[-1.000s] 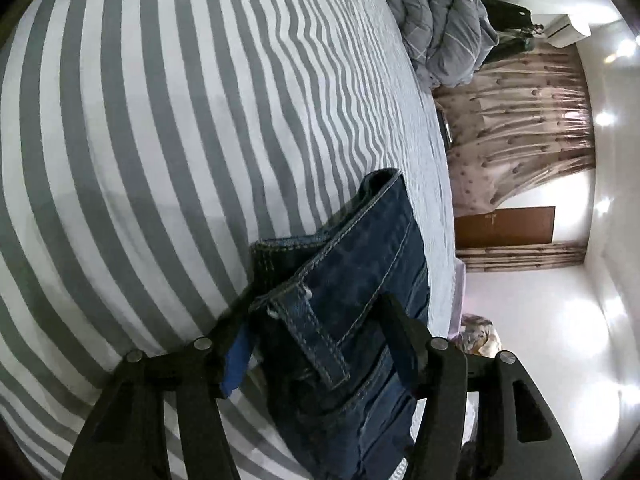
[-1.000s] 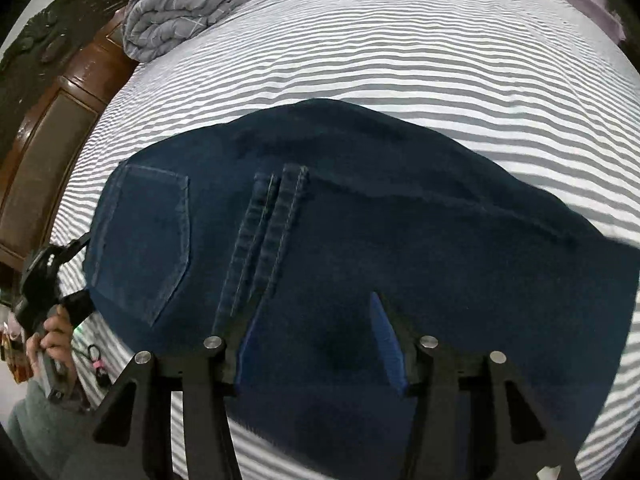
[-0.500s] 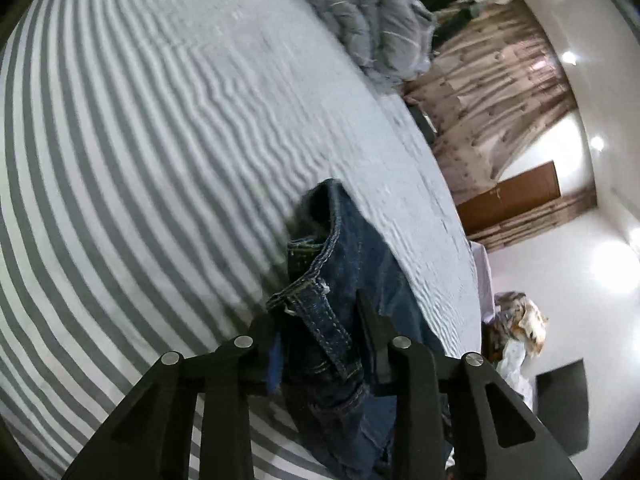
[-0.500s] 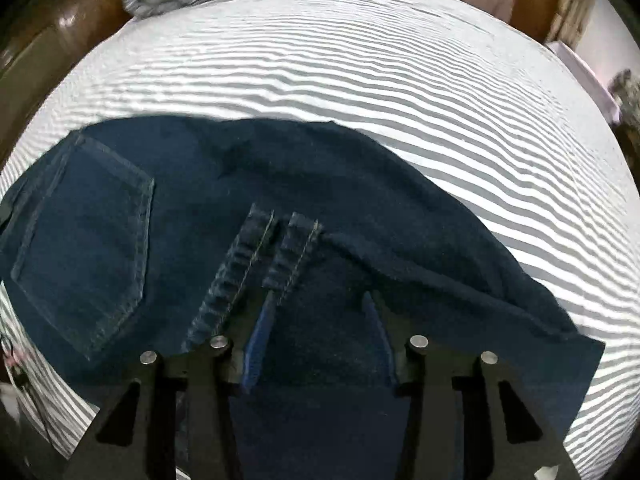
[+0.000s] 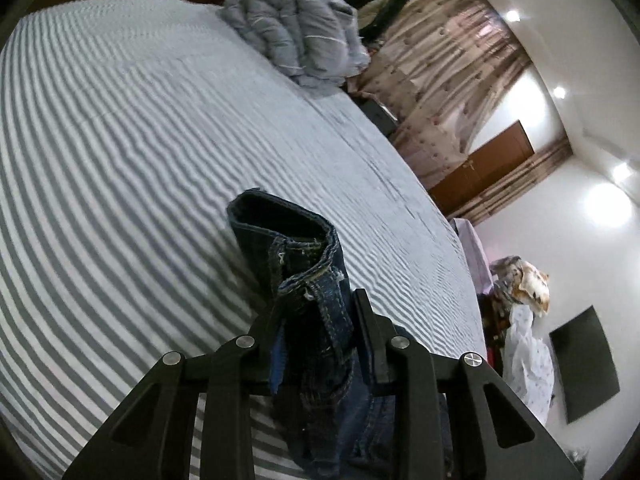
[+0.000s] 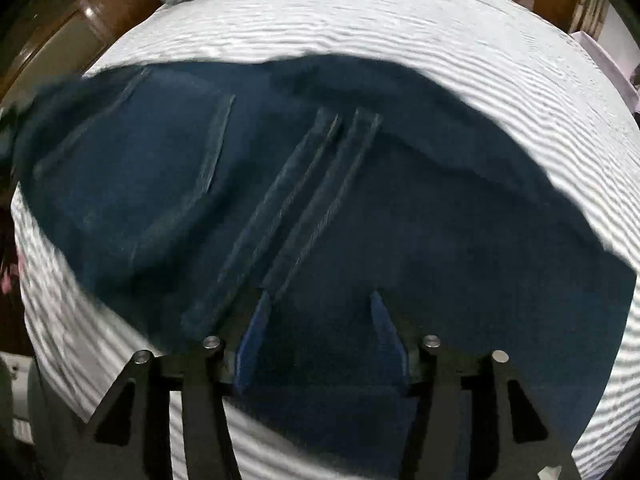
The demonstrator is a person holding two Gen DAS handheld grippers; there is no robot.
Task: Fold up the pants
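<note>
Dark blue jeans lie spread on the grey-and-white striped bed, back pocket at left and two parallel seams in the middle. My right gripper is open, its blue-padded fingers resting over the denim. In the left wrist view my left gripper is shut on the waistband of the jeans and holds that edge lifted above the striped bed.
A rolled grey quilt lies at the far end of the bed. A wooden headboard runs along the left. Curtains, a brown door and a pile of clothes stand beyond the bed's edge.
My left gripper has closed on the waistband and lifted it, tilting toward the room. The jeans have shifted under the right gripper, which stays open.
</note>
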